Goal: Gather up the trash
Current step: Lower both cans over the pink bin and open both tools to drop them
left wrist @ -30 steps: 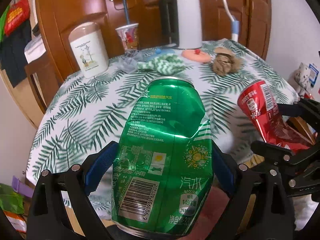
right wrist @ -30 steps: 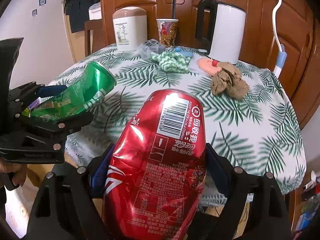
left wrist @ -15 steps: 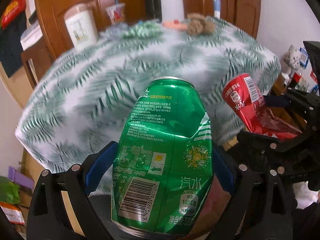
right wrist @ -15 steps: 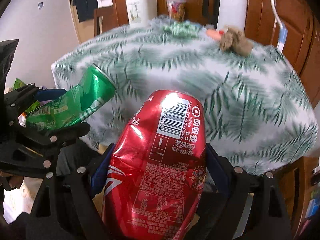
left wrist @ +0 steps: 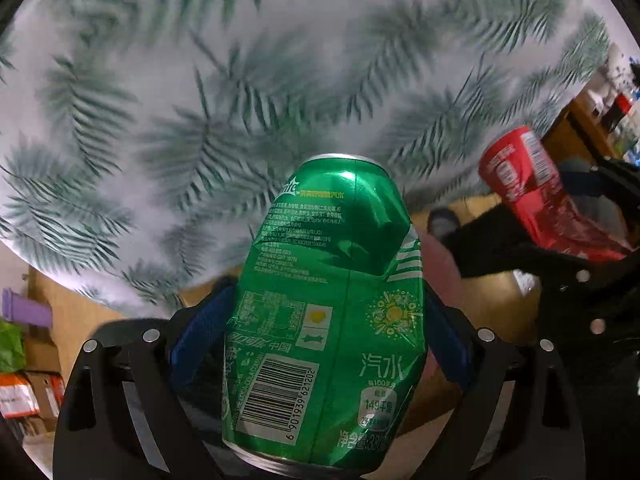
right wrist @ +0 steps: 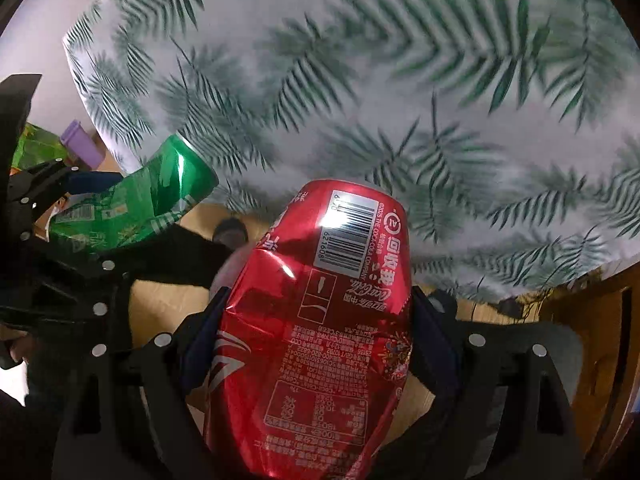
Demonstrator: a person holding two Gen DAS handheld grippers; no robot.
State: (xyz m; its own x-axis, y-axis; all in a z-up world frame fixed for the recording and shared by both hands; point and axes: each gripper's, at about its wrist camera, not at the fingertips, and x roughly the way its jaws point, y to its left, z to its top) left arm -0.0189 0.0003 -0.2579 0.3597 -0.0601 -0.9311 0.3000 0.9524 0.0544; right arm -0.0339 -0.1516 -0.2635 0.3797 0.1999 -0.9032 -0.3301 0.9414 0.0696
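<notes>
A dented green soda can (left wrist: 328,300) fills the left wrist view, and my left gripper (left wrist: 320,324) is shut on it, blue pads pressing both sides. My right gripper (right wrist: 316,336) is likewise shut on a crumpled red cola can (right wrist: 320,320). Each pair shows in the other view: the red can (left wrist: 520,184) in the right gripper (left wrist: 540,212) at the right, the green can (right wrist: 160,196) in the left gripper (right wrist: 104,220) at the left. Both grippers point steeply down, side by side, in front of the hanging tablecloth (left wrist: 200,80).
The leaf-print tablecloth (right wrist: 400,80) drapes over the table edge ahead. Below it lies wooden floor (left wrist: 80,312). A purple item (right wrist: 80,144), a green bag and boxes (left wrist: 16,396) sit at the left. Wooden furniture (right wrist: 592,320) stands at the right. A pale pink thing (left wrist: 436,264) shows behind the green can.
Both grippers have sunk and tipped downward, still gripping their cans. The table top with its kettle, cups and cloth has left view; the hanging cloth and floor now fill it.
</notes>
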